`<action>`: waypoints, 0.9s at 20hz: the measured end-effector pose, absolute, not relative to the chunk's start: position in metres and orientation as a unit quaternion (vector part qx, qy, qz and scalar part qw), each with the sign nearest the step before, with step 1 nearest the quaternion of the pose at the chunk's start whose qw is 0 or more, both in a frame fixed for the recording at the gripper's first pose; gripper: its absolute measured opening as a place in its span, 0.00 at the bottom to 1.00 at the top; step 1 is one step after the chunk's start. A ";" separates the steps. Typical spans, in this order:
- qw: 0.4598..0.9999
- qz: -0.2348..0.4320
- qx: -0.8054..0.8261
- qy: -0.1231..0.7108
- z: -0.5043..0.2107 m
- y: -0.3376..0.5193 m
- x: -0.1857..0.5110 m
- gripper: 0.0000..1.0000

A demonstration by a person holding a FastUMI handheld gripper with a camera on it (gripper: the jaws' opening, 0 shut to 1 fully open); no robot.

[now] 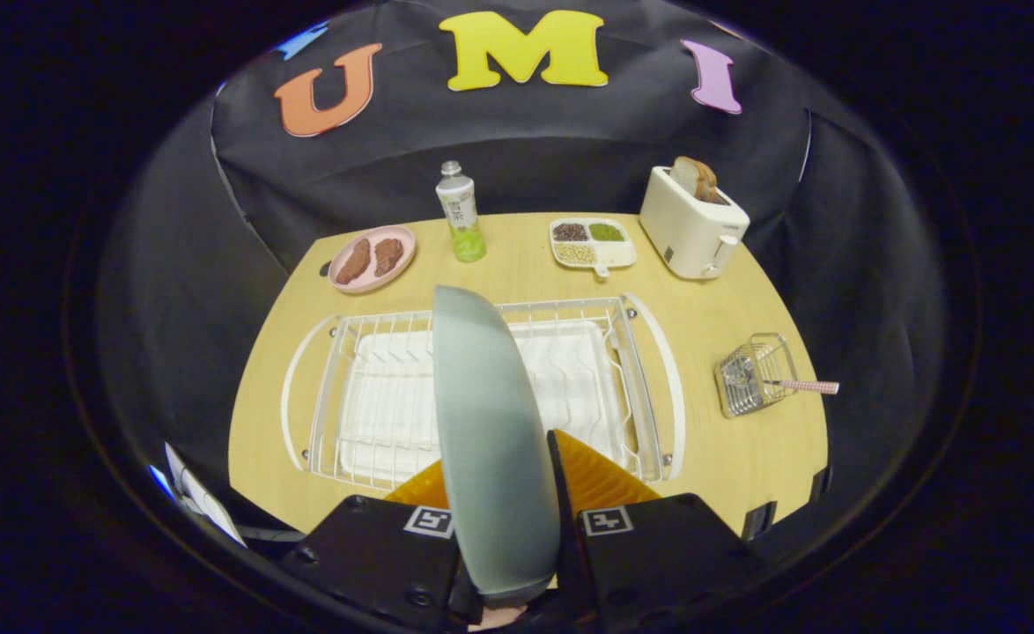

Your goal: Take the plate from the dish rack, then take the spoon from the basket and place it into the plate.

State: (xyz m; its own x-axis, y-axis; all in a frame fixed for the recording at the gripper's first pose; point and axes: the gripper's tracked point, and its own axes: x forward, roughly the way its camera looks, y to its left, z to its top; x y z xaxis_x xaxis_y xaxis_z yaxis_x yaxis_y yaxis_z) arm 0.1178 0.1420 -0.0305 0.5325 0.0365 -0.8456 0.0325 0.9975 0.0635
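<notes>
Both claw point(504, 519) fingers clamp plate point(491, 440); spoon point(803, 386) in basket point(755, 374).

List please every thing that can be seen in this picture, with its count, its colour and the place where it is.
plate: 1, grey-green, on edge between the fingers, above the dish rack
dish rack: 1, white wire, middle of the table, just ahead of the fingers
table: 1, light wood
basket: 1, metal wire, right of the rack, lying on its side
spoon: 1, pinkish handle, sticking out of the basket
pink plate: 1, beyond the rack, holding two brown pieces
bottle: 1, green drink, beside the pink plate
divided tray: 1, white, holding beans
toaster: 1, white, bread inside
gripper: 1, shut on the plate
</notes>
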 end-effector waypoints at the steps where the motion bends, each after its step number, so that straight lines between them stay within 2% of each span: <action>1: 0.875 0.006 0.048 0.482 -0.034 0.136 0.105 0.37; 11: 0.853 0.046 0.195 0.481 -0.092 0.086 0.001 0.37; 18: 0.798 0.075 0.293 0.522 -0.171 0.081 -0.011 0.37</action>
